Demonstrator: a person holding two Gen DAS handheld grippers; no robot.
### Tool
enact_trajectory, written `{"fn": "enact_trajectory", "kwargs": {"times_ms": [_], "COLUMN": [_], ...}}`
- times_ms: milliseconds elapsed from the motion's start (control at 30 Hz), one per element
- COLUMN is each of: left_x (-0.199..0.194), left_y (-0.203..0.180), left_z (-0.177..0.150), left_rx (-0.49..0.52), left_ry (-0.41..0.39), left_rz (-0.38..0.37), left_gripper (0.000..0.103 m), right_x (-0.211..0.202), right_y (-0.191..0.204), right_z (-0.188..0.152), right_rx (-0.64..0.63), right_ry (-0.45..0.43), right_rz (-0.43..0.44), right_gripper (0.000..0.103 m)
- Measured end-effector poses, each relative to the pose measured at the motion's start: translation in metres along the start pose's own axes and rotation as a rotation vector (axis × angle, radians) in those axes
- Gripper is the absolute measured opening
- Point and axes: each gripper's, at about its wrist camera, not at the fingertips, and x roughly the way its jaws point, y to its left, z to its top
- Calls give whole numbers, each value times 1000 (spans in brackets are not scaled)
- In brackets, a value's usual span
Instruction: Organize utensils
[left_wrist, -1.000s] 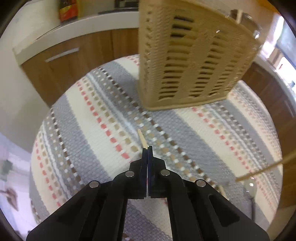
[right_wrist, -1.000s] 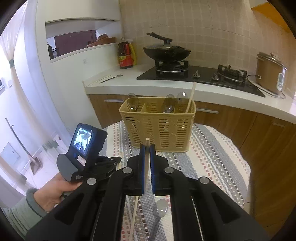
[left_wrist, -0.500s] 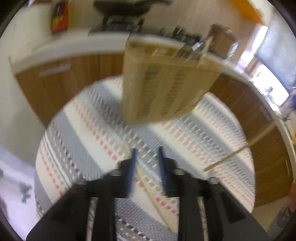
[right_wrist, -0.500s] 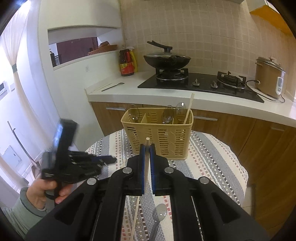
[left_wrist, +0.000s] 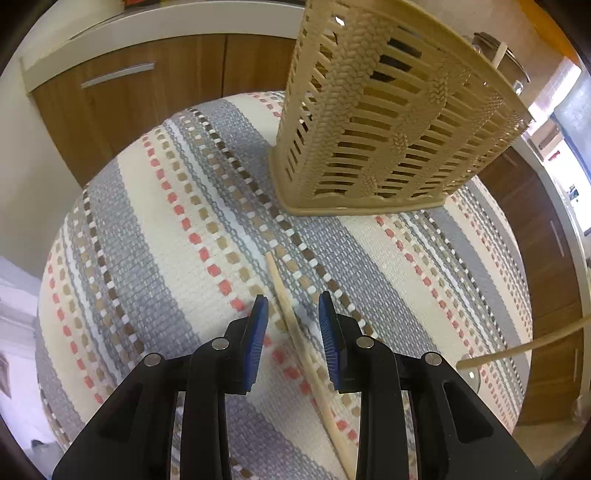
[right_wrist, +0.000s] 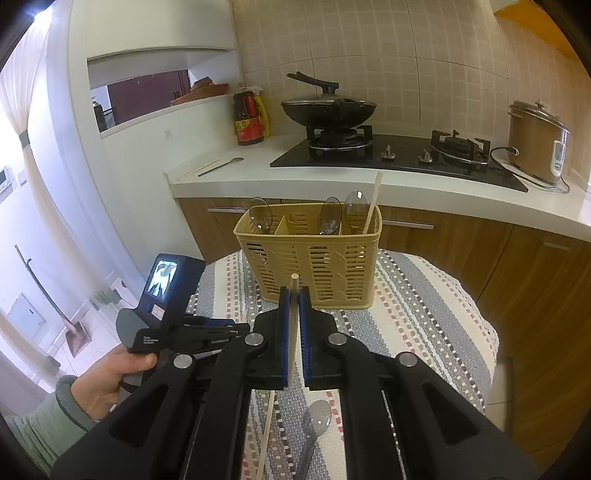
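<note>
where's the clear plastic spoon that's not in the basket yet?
Right wrist view, bottom centre: the clear spoon lies on the striped cloth, right of a loose chopstick, in front of the basket.

Both views were evenly lit by soft daylight and sharp throughout, without motion blur. Strong fisheye distortion bowed the countertop (right_wrist: 369, 188) and the cabinet fronts (left_wrist: 140, 96), and a dark vignette ringed each frame. Daylight from the window side overexposed the left edge of the right wrist view and the right edge of the left wrist view. Shadows on the striped cloth (left_wrist: 166, 236) were faint.
</note>
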Motion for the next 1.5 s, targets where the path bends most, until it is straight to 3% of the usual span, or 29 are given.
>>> {"fn": "enact_trajectory", "kwargs": {"times_ms": [67,133,200,433,600,667,733,900,1000,1100,1367,1500], "left_x": [4,8,11,-18,-18,-12,-4,18,22,24,25,5], "left_y": [-5,-11,-17,-24,-23,-23,-23,-27,-33,-37,-34,-39], "left_z": [4,5,7,-2,0,0,-1,1,3,4,-1,-10], "left_rx": [18,25,21,48,53,70,69,85,94,107,112,112], "left_ry": [-3,-3,-22,-145,-94,-75,-57,-8,-23,-30,-56,-113], "left_rz": [23,33,47,-21,-69,-33,-19,41,92,138,129,53], "left_gripper": [26,3,0,0,1,16,20,20,19,8,3,3], "right_x": [0,1,1,-1,4,5,4,3,3,1,-5,-10], "right_y": [-1,-2,-3,-4,-3,-3,-3,-3,-4,-6,-12,-13], "right_z": [0,1,1,2,2,1,1,0,-1,-2,0,1], "right_rx": [1,4,9,5,21,25,27,28,30,34,58,56], "right_ry": [0,0,1,-3,4,7,7,4,6,5,-14,-19], "right_rz": [-1,-3,0,5,19,22,23,26,30,35,43,33], "right_gripper": [4,4,4,4,4,4,4,4,4,4,4,4]}}
